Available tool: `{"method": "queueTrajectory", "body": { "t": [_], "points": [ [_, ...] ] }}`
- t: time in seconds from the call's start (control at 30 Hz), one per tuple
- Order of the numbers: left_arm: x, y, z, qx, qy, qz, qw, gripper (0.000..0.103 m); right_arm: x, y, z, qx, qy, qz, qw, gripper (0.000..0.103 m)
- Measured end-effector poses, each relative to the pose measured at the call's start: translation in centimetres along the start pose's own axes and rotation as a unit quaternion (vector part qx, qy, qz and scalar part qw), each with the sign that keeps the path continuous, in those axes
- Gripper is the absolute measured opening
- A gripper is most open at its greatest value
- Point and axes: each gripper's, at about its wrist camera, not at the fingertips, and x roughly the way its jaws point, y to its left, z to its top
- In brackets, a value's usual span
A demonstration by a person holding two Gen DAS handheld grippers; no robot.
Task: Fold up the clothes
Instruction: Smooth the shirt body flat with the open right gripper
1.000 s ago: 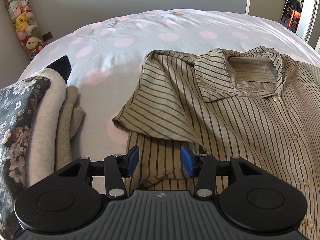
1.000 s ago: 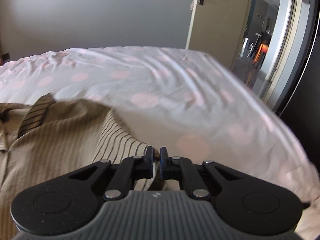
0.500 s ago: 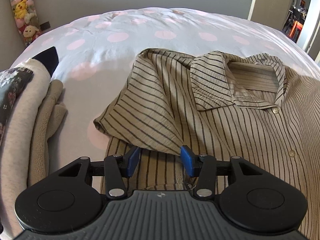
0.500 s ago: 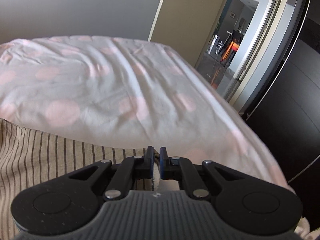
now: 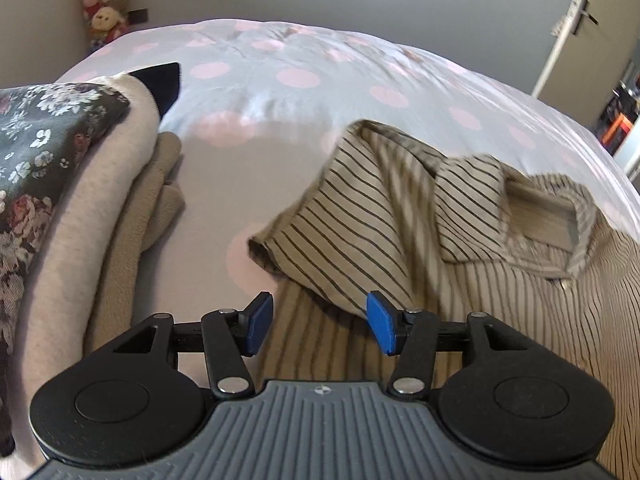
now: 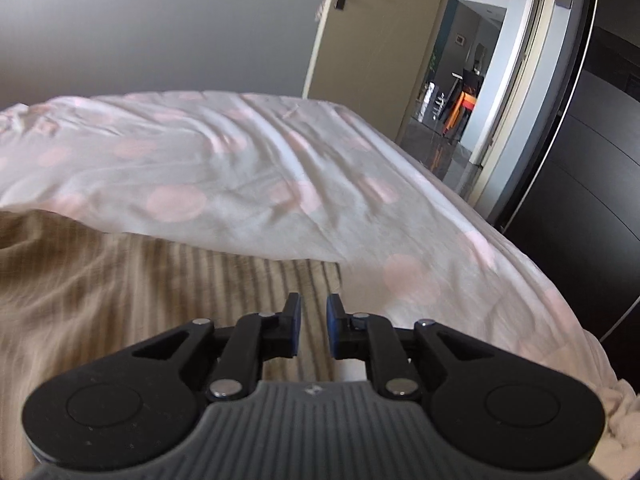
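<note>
My left gripper (image 5: 320, 324) had its blue pads (image 5: 260, 322) spread wide, the jaws having just opened further, and nothing was pinched between them; they hung over the striped shirt (image 5: 360, 216) just below its folded-in sleeve (image 5: 320, 224). My right gripper (image 6: 313, 330) showed a narrow gap between its pads, the jaws having just parted, with no cloth caught in the gap that I could see; it hung above the shirt's far edge (image 6: 240, 276), which was blurred in that view. The shirt lay face up on the bed (image 5: 300, 80), collar (image 5: 472, 208) open toward the head of the spotted cover, its sleeve doubled over the front. Beside it on my left sat a stack of folded clothes (image 5: 80, 216), a dark floral piece (image 5: 40, 140) on top, apart from the shirt. Plush toys (image 5: 106, 4) hung in the corner beyond. To the right of the bed stood an open door (image 6: 372, 40) and a dark wardrobe (image 6: 592, 184).
</note>
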Motion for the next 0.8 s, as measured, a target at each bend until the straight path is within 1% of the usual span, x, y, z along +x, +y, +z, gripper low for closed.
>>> {"method": "queueTrajectory", "body": {
  "t": [0.07, 0.13, 0.2, 0.27, 0.33, 0.37, 0.43, 0.47, 0.57, 0.67, 0.8],
  "points": [
    [0.7, 1.0, 0.7, -0.022, -0.002, 0.01, 0.9997, 0.051, -2.4, 1.0, -0.9, 0.005, -0.002, 0.021, 1.0, 0.026],
    [1.6, 2.1, 1.2, -0.053, 0.001, 0.006, 0.9986, 0.052, -4.5, 2.1, -1.8, 0.023, 0.001, 0.047, 0.999, 0.029],
    [2.5, 2.9, 1.7, -0.075, 0.003, 0.005, 0.9972, 0.052, -6.6, 3.4, -2.9, 0.041, -0.001, 0.071, 0.997, 0.029],
    [3.3, 3.4, 1.9, -0.085, 0.003, 0.013, 0.9963, 0.052, -8.6, 4.9, -4.1, 0.056, -0.006, 0.093, 0.994, 0.029],
    [3.9, 3.4, 1.9, -0.085, 0.002, 0.01, 0.9963, 0.052, -10.1, 6.4, -5.6, 0.076, -0.007, 0.106, 0.991, 0.03],
    [4.2, 3.4, 1.9, -0.086, 0.002, 0.008, 0.9963, 0.049, -10.8, 7.2, -6.4, 0.087, -0.004, 0.116, 0.989, 0.03],
    [4.7, 3.5, 1.9, -0.086, 0.001, 0.005, 0.9963, 0.038, -11.4, 8.5, -7.8, 0.107, 0.0, 0.119, 0.987, 0.032],
    [5.0, 3.4, 2.0, -0.086, 0.004, 0.001, 0.9963, 0.024, -11.7, 9.3, -8.5, 0.111, 0.004, 0.117, 0.987, 0.034],
    [5.1, 2.8, 2.3, -0.08, 0.007, -0.004, 0.9967, 0.001, -12.3, 11.2, -10.6, 0.141, 0.008, 0.118, 0.983, 0.035],
    [3.5, 1.8, 3.6, -0.046, -0.013, 0.014, 0.9988, 0.0, -12.3, 12.8, -12.4, 0.144, 0.005, 0.122, 0.982, 0.035],
    [1.0, 1.2, 7.3, -0.004, -0.037, 0.035, 0.9987, 0.0, -11.7, 14.1, -13.1, 0.113, 0.007, 0.132, 0.985, 0.035]
  ]
}}
